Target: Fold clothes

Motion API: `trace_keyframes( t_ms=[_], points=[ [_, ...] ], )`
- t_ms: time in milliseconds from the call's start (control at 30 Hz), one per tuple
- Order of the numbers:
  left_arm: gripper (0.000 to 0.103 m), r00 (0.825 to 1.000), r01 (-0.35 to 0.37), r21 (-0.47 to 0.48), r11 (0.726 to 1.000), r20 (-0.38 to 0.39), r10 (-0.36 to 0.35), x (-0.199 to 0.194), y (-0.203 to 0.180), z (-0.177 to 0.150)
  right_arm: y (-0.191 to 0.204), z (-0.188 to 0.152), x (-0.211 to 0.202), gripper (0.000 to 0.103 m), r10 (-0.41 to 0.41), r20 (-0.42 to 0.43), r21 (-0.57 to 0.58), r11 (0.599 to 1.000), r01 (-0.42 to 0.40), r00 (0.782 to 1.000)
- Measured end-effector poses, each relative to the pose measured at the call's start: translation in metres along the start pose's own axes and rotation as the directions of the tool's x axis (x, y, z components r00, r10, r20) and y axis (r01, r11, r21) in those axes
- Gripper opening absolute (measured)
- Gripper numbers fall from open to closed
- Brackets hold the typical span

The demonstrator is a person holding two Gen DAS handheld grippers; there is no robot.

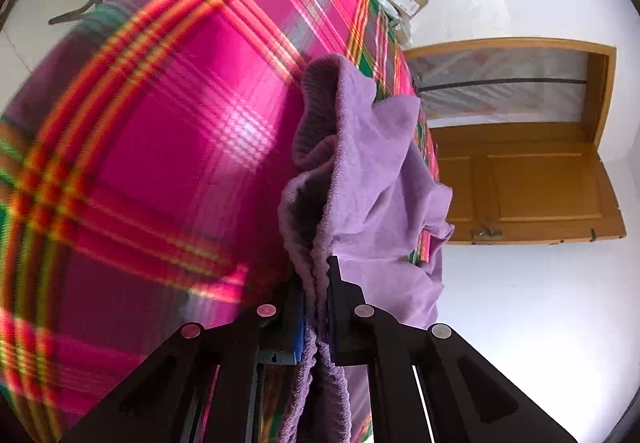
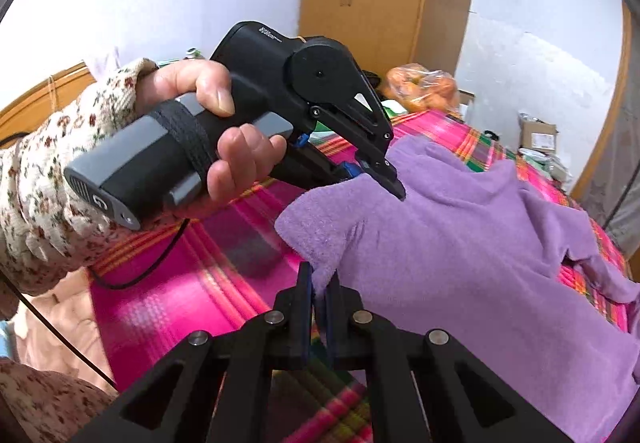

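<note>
The garment is a lilac fleece top [image 2: 472,243] with a soft, napped pile and a ribbed cuff [image 1: 316,99]; it lies on a bed covered by a woven plaid blanket [image 2: 192,283] in magenta with orange, yellow and green stripes. The right gripper [image 2: 320,291] has its black, blue-padded jaws closed to a narrow gap, pinching the near edge of the fleece. The left gripper [image 2: 384,179], a black pistol-shaped unit with a grey handle, is clamped on the fabric edge just beyond, its tips pressed into the pile. In the left wrist view the left gripper's jaws are drawn together on a bunched, gathered fold of the fleece, which hangs in ruffles ahead of them. The left hand [image 2: 224,131] wraps the handle, thumb on top and fingers curled beneath, with a floral knitted sleeve [image 2: 52,163] covering the wrist.
</note>
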State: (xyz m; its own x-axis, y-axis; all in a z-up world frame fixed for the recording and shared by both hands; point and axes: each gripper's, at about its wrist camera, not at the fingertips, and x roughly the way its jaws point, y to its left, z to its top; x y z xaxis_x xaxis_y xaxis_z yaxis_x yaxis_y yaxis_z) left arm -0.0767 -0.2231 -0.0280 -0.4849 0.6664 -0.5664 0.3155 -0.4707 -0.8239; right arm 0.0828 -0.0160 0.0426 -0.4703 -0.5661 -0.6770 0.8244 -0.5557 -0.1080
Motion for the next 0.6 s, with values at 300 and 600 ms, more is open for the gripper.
trace_keyframes(
  t_ms=[300,600],
  points=[
    [0.008,0.999,-0.032,-0.017,0.999,0.026,0.033,-0.030,0.025,-0.002,0.035,0.011,0.012,0.005,0.079,-0.007,-0.071,0.994,-0.080,0.997],
    [0.008,0.996,-0.053,-0.050,0.997,0.064,0.056,-0.051,0.043,-0.003,0.059,0.021,0.024,0.005,0.162,-0.017,-0.109,0.981,-0.163,0.987]
  ],
)
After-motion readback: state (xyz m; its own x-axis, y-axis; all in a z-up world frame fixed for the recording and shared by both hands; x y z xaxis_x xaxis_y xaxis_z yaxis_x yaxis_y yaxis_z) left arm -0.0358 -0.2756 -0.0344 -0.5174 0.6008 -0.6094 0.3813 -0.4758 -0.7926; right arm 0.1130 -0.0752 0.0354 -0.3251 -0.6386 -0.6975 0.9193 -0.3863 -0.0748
